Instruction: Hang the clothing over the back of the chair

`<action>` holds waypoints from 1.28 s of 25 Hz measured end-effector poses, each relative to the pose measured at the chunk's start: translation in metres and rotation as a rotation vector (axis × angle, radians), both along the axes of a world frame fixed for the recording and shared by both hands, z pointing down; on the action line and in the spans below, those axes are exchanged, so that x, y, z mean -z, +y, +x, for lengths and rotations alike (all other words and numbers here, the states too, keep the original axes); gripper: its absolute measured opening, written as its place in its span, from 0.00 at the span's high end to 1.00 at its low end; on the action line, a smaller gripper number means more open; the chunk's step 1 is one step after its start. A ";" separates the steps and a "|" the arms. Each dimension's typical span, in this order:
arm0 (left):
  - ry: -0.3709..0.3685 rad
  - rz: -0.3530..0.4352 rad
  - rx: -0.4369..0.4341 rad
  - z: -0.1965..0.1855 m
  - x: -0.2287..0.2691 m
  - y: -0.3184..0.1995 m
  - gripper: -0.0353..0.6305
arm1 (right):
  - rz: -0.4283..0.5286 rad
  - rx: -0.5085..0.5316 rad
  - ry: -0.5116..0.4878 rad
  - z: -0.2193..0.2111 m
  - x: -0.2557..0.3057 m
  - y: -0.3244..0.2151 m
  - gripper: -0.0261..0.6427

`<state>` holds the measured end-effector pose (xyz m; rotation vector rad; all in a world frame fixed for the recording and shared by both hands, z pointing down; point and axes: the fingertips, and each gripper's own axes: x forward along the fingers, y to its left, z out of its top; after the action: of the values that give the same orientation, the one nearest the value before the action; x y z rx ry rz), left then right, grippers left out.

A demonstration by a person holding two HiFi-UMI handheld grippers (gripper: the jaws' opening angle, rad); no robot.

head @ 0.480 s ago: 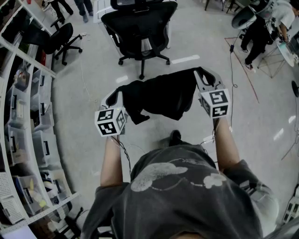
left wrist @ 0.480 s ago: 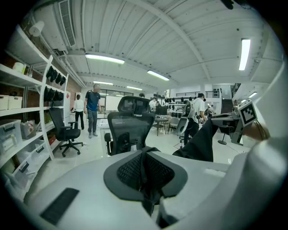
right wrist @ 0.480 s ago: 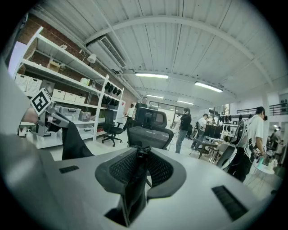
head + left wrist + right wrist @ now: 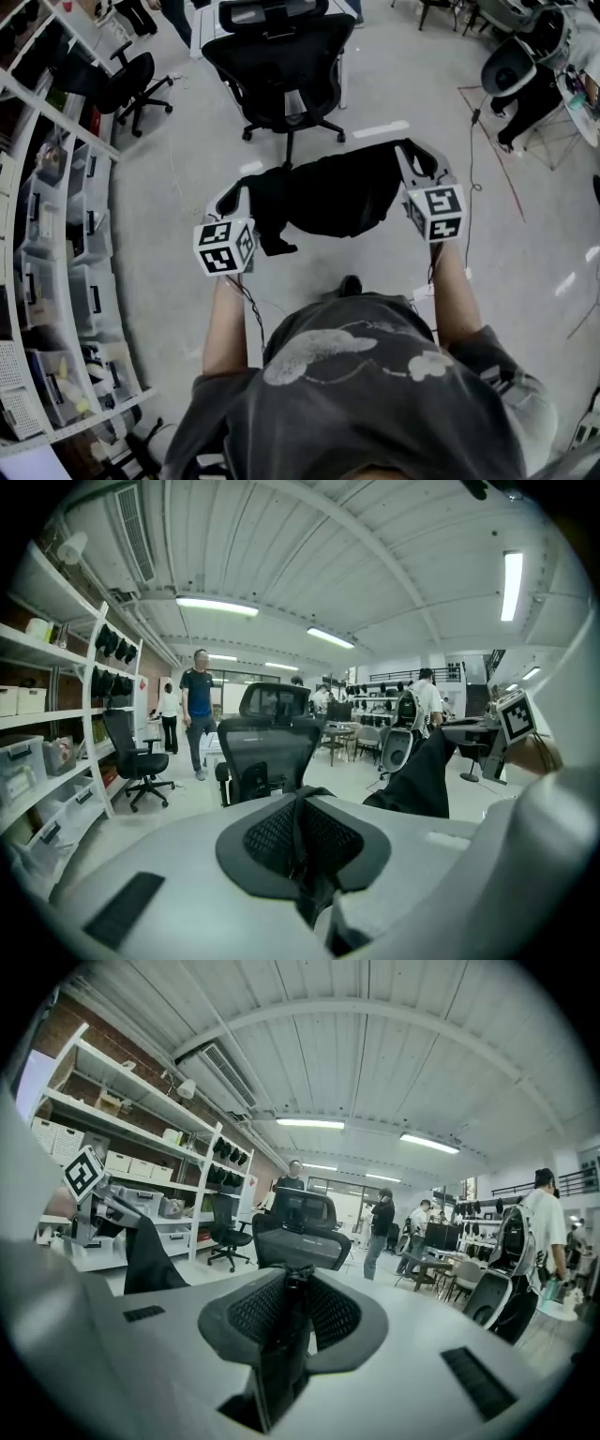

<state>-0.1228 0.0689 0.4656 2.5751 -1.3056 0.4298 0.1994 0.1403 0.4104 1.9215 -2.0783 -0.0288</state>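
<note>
While stretched between grippers (image 4: 242,190) (image 4: 407,150), black clothing (image 4: 330,199)

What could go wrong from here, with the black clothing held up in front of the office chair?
1. The left gripper and right gripper each pinch only a thin edge of the clothing, so it might slip out.
2. The chair stands on a wheeled base and may roll away if nudged.
3. Its headrest rises above the back and could snag the sagging cloth.
</note>
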 end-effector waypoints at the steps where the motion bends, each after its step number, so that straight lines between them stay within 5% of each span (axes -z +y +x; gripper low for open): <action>1: 0.000 -0.003 0.003 0.007 -0.002 -0.001 0.93 | -0.002 0.002 -0.003 0.007 -0.003 -0.002 0.88; 9: 0.001 -0.040 0.041 0.043 -0.019 -0.002 0.93 | -0.012 0.073 -0.068 0.039 -0.023 -0.012 0.88; 17: 0.024 -0.054 0.115 0.023 -0.021 -0.031 0.93 | -0.023 0.154 -0.091 0.020 -0.030 -0.071 0.88; 32: 0.080 -0.027 0.160 -0.051 -0.016 -0.217 0.93 | -0.037 0.246 -0.054 -0.077 -0.030 -0.261 0.88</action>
<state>-0.1736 -0.1482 0.4818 2.4168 -1.4525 0.3090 0.1227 -0.1202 0.4401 1.6525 -2.3220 0.0067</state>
